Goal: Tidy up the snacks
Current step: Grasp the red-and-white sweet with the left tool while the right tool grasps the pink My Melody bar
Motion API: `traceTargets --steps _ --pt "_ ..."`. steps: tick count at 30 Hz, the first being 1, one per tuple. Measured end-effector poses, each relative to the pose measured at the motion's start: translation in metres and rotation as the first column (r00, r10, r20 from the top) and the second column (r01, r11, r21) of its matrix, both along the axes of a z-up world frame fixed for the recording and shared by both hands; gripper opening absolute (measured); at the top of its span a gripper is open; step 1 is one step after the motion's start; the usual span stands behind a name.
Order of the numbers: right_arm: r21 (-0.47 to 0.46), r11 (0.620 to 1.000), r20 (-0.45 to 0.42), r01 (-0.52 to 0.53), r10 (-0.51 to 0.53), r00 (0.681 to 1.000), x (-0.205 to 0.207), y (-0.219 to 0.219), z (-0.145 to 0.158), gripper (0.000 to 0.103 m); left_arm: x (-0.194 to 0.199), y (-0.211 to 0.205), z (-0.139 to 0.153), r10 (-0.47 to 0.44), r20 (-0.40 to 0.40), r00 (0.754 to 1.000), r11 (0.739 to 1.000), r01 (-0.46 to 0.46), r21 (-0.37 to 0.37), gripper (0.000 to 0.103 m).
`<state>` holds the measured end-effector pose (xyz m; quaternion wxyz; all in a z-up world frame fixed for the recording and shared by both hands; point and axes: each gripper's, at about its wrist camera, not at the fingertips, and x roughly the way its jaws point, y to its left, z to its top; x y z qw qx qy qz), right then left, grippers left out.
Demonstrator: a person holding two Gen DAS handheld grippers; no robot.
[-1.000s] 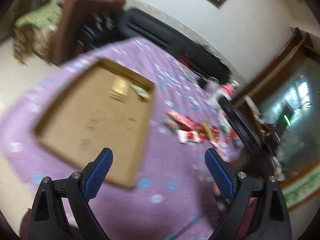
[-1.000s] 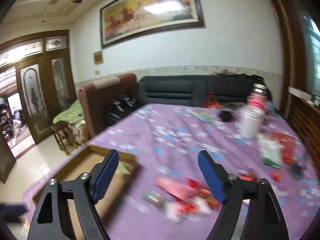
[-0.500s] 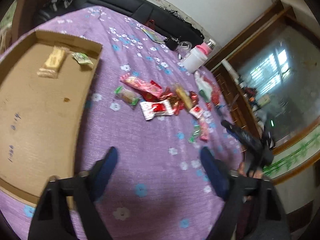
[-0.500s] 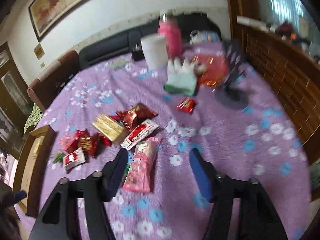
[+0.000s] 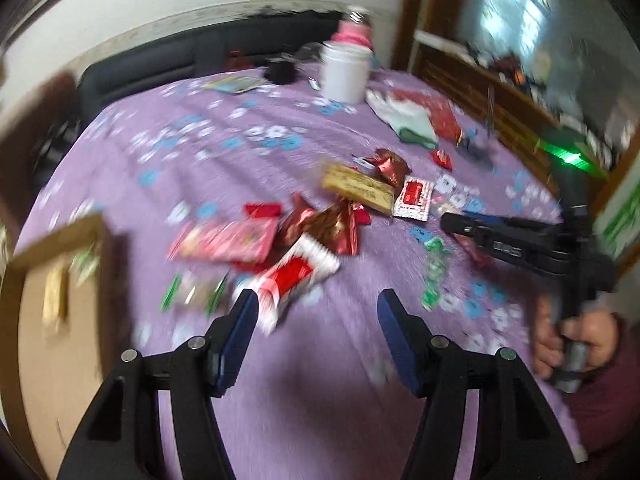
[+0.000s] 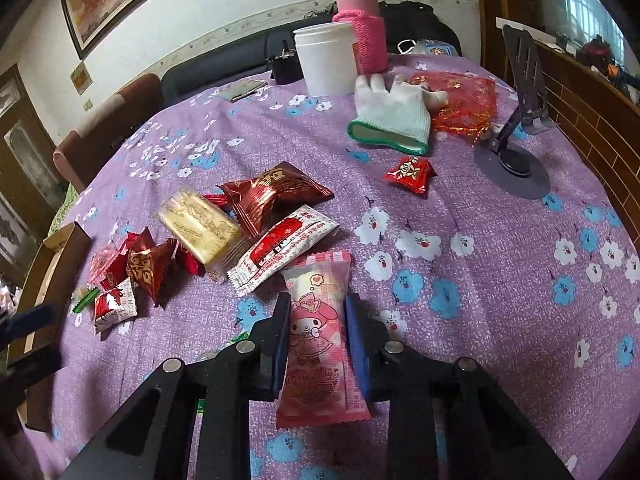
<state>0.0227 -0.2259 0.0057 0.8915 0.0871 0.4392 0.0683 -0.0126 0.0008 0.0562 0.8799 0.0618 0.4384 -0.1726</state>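
Observation:
My right gripper (image 6: 317, 306) has its jaws closed against the sides of a pink cartoon snack packet (image 6: 316, 328) lying on the purple cloth. Beyond it lie a red-and-white packet (image 6: 282, 248), a gold bar (image 6: 198, 226), a dark red bag (image 6: 274, 192) and several small red candies (image 6: 136, 264). My left gripper (image 5: 316, 304) is open and empty above the cloth, just short of a red-and-white packet (image 5: 294, 272). The cardboard box (image 5: 60, 312) with two snacks in it sits at the left. The right gripper also shows in the left wrist view (image 5: 452, 224).
A white tub (image 6: 326, 60), a pink flask (image 6: 362, 28), a white glove (image 6: 394, 114), a red bag (image 6: 462, 100) and a phone stand (image 6: 516, 120) stand at the far side. A lone red candy (image 6: 410, 172) lies nearby. Chairs and a sofa ring the table.
My right gripper moved forward and closed its jaws around the pink packet. My left gripper swung right from the box toward the snack pile and stayed open.

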Motion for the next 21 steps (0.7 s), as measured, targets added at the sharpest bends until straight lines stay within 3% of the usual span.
traceTargets --steps 3,7,10,13,18,20,21 --pt "-0.021 1.000 -0.001 -0.003 0.003 1.000 0.000 0.003 0.001 0.028 0.024 -0.011 -0.019 -0.028 -0.016 0.999 0.996 0.030 0.089 0.061" --pt "-0.020 1.000 -0.005 -0.002 0.001 1.000 0.002 0.003 0.001 0.028 0.043 -0.004 -0.040 -0.009 -0.063 0.998 0.995 0.015 0.100 0.060" --pt "-0.021 1.000 -0.005 0.000 0.000 1.000 0.003 0.003 0.001 0.028 0.042 -0.003 -0.042 -0.021 -0.080 0.997 0.996 0.028 0.086 0.023" --pt "-0.016 1.000 -0.005 0.005 -0.005 1.000 0.003 0.002 0.000 0.028 0.033 -0.008 -0.041 -0.041 -0.111 0.993 0.997 0.047 0.055 0.023" --pt "-0.019 1.000 -0.002 0.013 -0.013 1.000 0.001 0.003 0.000 0.028 0.019 -0.014 -0.038 -0.030 -0.086 0.996 0.998 0.035 0.051 0.026" --pt "-0.020 1.000 0.000 0.013 -0.013 1.000 0.000 0.003 0.000 0.028 0.023 -0.015 -0.041 -0.008 -0.077 0.997 0.998 0.013 0.057 0.042" --pt "-0.018 1.000 -0.001 0.013 -0.013 1.000 0.001 0.003 0.000 0.028 0.025 -0.016 -0.043 0.005 -0.076 0.997 0.998 -0.001 0.057 0.042"
